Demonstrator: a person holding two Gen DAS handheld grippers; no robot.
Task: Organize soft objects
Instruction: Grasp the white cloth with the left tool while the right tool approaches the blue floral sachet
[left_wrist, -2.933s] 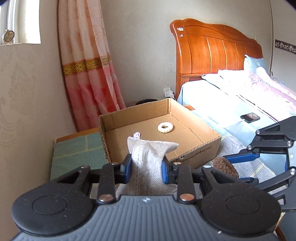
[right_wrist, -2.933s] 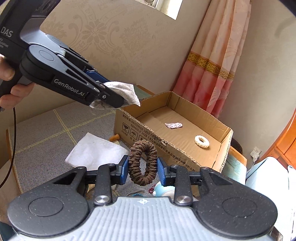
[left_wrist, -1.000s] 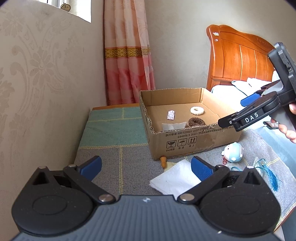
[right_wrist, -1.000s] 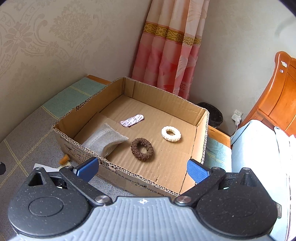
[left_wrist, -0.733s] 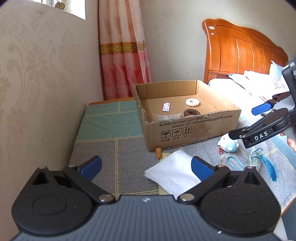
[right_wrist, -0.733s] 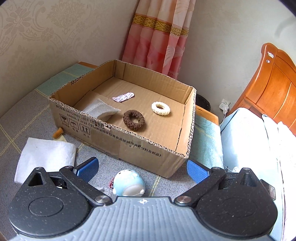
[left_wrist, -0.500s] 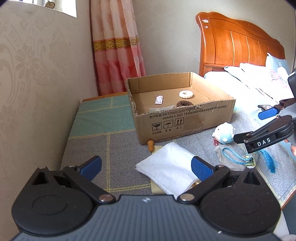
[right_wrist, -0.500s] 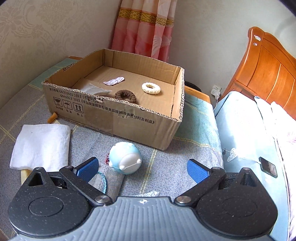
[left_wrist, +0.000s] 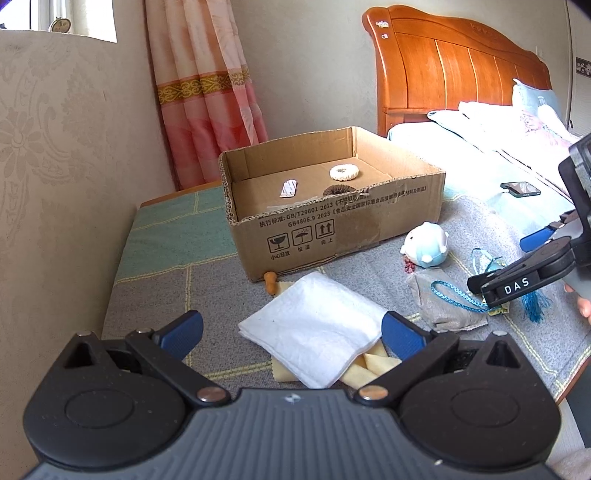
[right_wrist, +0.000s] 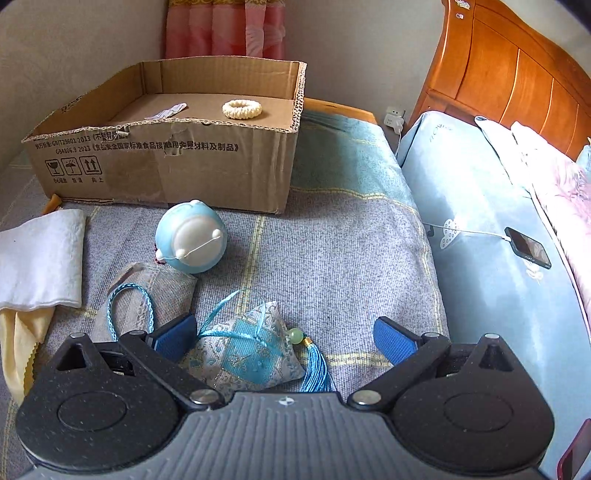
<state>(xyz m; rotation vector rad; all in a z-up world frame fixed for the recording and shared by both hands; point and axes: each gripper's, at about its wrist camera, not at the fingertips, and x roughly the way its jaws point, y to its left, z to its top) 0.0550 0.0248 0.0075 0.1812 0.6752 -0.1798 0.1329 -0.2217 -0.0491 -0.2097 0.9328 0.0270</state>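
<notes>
Grey checked cloth covers the surface (right_wrist: 332, 251) beside a bed with an orange wooden headboard (left_wrist: 450, 74). At its far end stands an open brown cardboard box (left_wrist: 332, 225) holding a cream knitted ring (left_wrist: 344, 172) and a brown ring (left_wrist: 338, 189). The left claw (left_wrist: 291, 330) gapes wide above a folded white cloth (left_wrist: 314, 343). The right claw (right_wrist: 286, 338) spreads wide over a blue embroidered sachet with a tassel (right_wrist: 247, 354), near a round blue and white plush toy (right_wrist: 190, 236).
</notes>
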